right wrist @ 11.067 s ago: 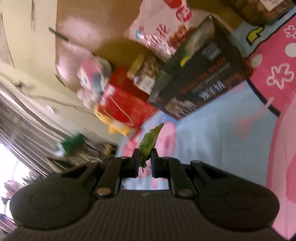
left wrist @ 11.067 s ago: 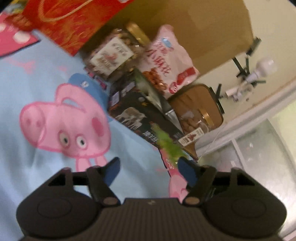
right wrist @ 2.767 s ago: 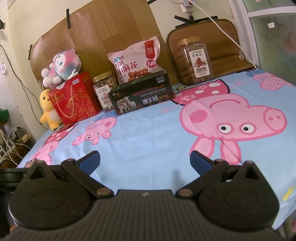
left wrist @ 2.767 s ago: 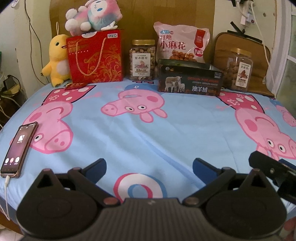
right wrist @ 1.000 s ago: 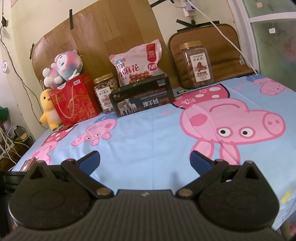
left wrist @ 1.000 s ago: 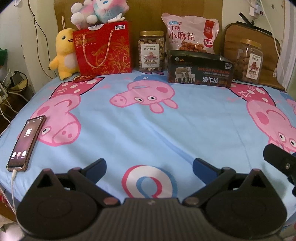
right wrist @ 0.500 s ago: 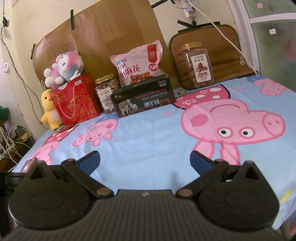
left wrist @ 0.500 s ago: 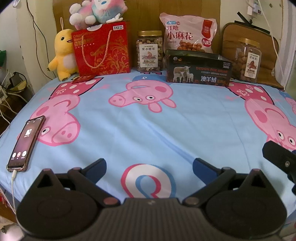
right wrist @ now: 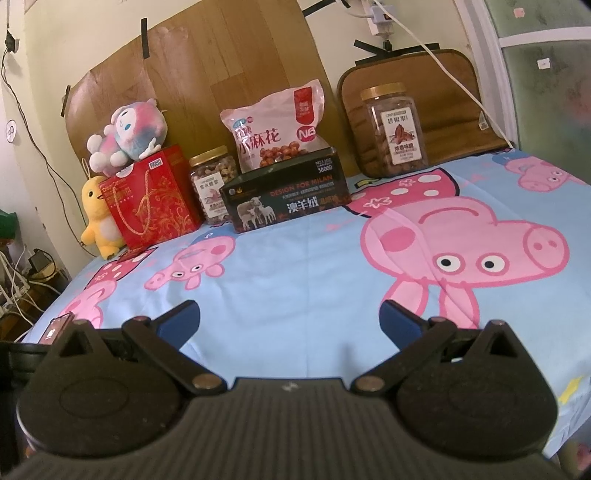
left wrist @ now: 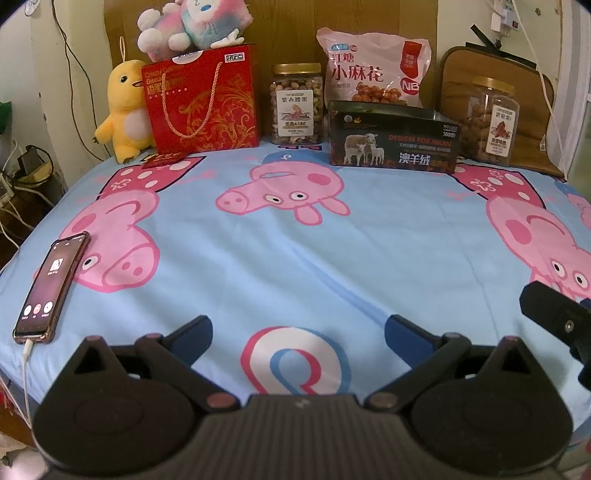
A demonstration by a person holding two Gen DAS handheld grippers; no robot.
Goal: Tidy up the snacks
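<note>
We have pulled both hand-held grippers, left and right, back wide open and empty, snacks lined up, so tidying looks done.

Big blue sheet bare in middle, free to pass. Back row blocked by red bag, jars, dark box. Phone at left edge.

Snack bag base (behind dark box) hidden

Two jars, one bag, two boxes, two plushies.
</note>
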